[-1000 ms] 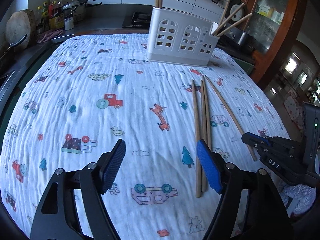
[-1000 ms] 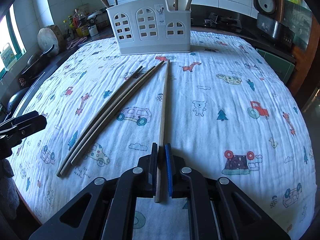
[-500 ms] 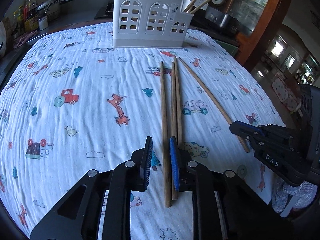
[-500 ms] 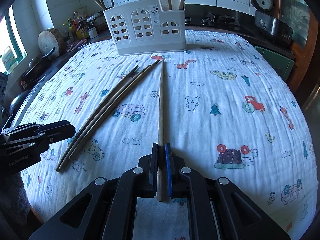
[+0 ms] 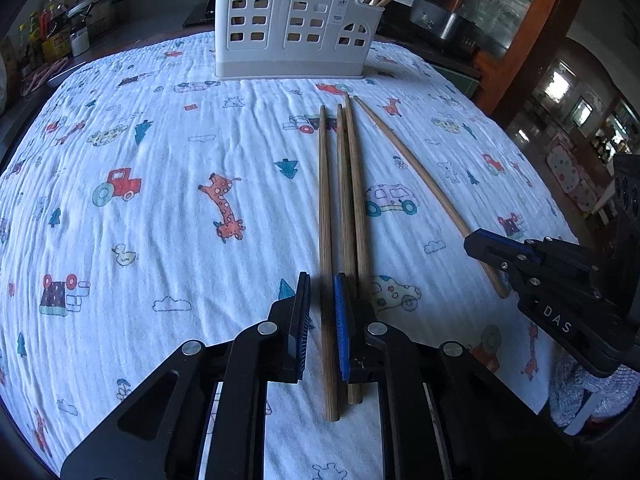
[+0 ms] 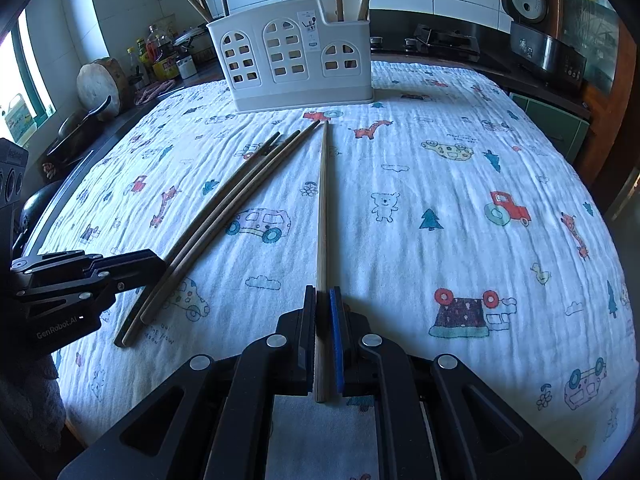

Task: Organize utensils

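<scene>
Three dark wooden chopsticks (image 5: pixel 345 200) lie side by side on the printed cloth. My left gripper (image 5: pixel 320 284) straddles the leftmost chopstick (image 5: pixel 325 240) near its end, jaws narrowed with small gaps on both sides. My right gripper (image 6: pixel 323 294) is shut on a lighter chopstick (image 6: pixel 321 208) that lies flat on the cloth; it also shows in the left wrist view (image 5: pixel 424 184). A white utensil holder (image 5: pixel 296 24) with several chopsticks stands at the far edge; it also shows in the right wrist view (image 6: pixel 296 56).
A white cloth with cartoon prints (image 5: pixel 160 200) covers the table. A rice cooker (image 6: pixel 544 40) and a stove sit behind on the right, bottles and a wooden board (image 6: pixel 100 84) on the left counter.
My left gripper moved right over the chopstick bundle and narrowed its jaws around the leftmost one. My right gripper stayed shut on the light chopstick, edging forward slightly.
</scene>
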Demonstrator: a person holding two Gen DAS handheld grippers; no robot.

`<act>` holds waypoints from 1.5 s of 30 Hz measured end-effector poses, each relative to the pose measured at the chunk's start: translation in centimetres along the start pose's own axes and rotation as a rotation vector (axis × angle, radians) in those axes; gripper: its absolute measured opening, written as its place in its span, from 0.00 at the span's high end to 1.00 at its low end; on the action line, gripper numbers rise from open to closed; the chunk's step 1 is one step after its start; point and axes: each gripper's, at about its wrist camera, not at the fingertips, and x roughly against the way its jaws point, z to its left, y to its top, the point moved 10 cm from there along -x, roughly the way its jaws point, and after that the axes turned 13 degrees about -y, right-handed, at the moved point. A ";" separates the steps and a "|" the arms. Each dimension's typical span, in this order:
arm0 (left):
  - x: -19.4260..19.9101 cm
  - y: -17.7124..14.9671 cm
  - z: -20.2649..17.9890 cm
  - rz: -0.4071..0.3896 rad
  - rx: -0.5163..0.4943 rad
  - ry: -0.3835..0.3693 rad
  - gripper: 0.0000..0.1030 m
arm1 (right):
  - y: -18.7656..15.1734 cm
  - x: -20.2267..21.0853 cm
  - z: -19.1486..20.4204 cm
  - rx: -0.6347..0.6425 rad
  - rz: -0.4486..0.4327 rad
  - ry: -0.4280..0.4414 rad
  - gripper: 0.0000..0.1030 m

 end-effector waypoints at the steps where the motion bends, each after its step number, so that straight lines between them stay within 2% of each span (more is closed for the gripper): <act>1: 0.0 0.0 0.0 -0.001 -0.004 0.006 0.89 | 0.0 0.0 0.0 0.000 0.000 0.000 0.93; 9: 0.0 -0.2 -0.1 0.006 0.004 0.022 0.89 | -0.1 0.0 0.1 0.002 -0.001 -0.002 0.93; 13: 0.0 -0.1 -0.2 0.000 0.020 0.004 0.89 | -0.1 0.0 0.1 0.013 -0.007 -0.009 0.93; 15: 0.1 -0.1 -0.1 0.001 0.020 0.012 0.94 | -0.1 0.0 0.1 0.016 -0.009 -0.012 0.93; 17: 0.3 -0.1 -0.1 0.002 0.026 0.003 0.94 | -0.1 0.0 0.1 0.015 -0.008 -0.012 0.93; 22: 2.0 0.8 -0.3 -0.033 0.002 0.001 0.94 | 0.3 0.8 0.0 0.024 -0.027 -0.019 0.93; 29: 6.0 3.6 -1.2 -0.127 -0.058 -0.002 0.94 | 3.4 4.3 -0.4 0.046 -0.130 -0.029 0.93; 36: 8.9 6.6 -3.2 -0.206 -0.125 -0.045 0.94 | 7.9 7.6 0.1 0.083 -0.236 -0.013 0.93; 40: 9.5 7.9 -4.0 -0.218 -0.159 -0.057 0.94 | 10.3 8.8 0.7 0.108 -0.281 -0.002 0.93; 45: 9.1 7.9 -3.9 -0.175 -0.189 -0.027 0.94 | 12.2 9.7 1.4 0.137 -0.314 0.001 0.93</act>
